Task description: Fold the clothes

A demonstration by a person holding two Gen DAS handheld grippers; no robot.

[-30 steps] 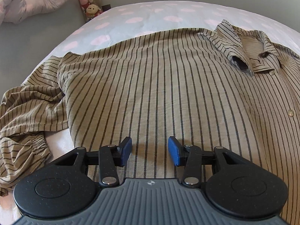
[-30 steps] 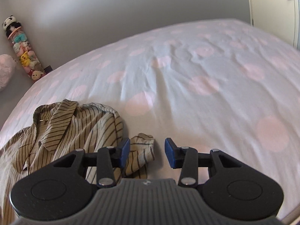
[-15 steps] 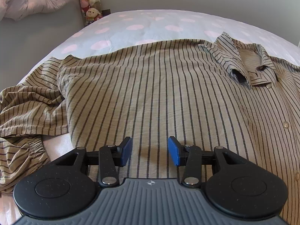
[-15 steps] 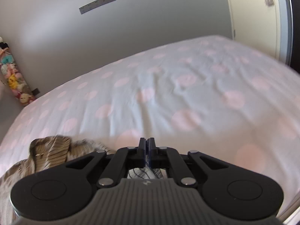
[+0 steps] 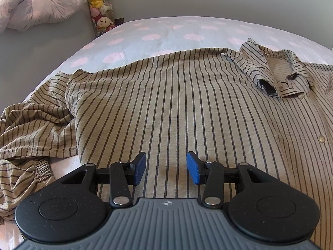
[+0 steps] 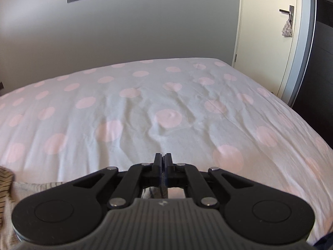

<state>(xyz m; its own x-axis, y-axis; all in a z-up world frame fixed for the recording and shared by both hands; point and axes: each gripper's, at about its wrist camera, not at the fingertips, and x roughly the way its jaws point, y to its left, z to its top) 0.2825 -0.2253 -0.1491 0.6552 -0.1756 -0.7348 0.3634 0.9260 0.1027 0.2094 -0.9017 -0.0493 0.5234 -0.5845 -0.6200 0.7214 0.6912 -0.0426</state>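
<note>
A beige shirt with dark stripes (image 5: 177, 104) lies spread front-up on the polka-dot bed sheet (image 5: 166, 31), its collar (image 5: 278, 73) at the right. One sleeve (image 5: 31, 129) is bunched at the left. My left gripper (image 5: 166, 167) hovers open just over the shirt's body, nothing between its blue pads. My right gripper (image 6: 163, 162) is shut, and a bit of the shirt's other sleeve (image 6: 155, 191) shows pinched under its jaws. It is lifted over the bare sheet (image 6: 166, 114). A striped edge of the shirt (image 6: 5, 179) shows at the far left.
A rumpled duvet (image 5: 41, 6) and a column of plush toys (image 5: 98, 6) stand at the bed's far left corner. A door (image 6: 268, 37) and a dark wardrobe lie beyond the bed's right edge. Grey walls border the far side.
My right gripper shut on the sleeve's cuff, then rose and swung right over the bare sheet, so the shirt slid out of its view. The left gripper stayed open over the shirt.
</note>
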